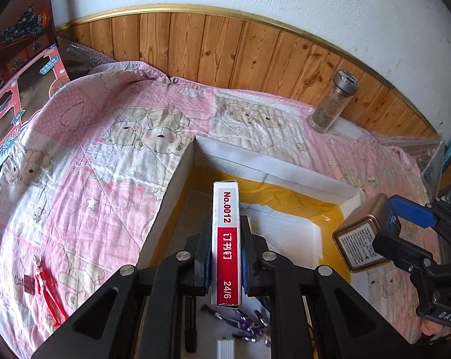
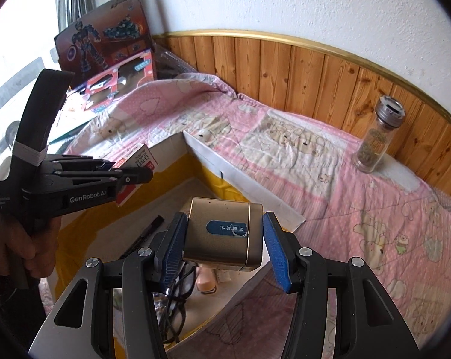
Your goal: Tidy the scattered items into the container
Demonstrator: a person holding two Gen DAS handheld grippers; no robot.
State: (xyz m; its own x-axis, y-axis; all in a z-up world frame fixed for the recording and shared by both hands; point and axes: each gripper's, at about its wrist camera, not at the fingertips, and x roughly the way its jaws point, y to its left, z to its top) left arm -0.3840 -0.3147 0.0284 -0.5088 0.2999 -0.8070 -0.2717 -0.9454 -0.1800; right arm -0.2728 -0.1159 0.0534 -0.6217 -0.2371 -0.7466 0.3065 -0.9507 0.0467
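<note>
- Left gripper (image 1: 225, 257) clamps a red-and-white staple box (image 1: 227, 242) above the open white box (image 1: 273, 164)
- Right gripper (image 2: 222, 248), jaws wide, with a gold tin (image 2: 222, 233) between its pads over the same box
- Box rests on a pink bear-print quilt (image 1: 84, 161)
- Glass jar (image 1: 333, 104) by the wood-panelled wall (image 1: 225, 48)

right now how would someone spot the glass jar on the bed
Follow the wood-panelled wall along the far edge of the pink quilt. The glass jar stands upright there, alone, apart from the open box. Its grey metal lid and clear sides showing dried contents mark it out.
</note>
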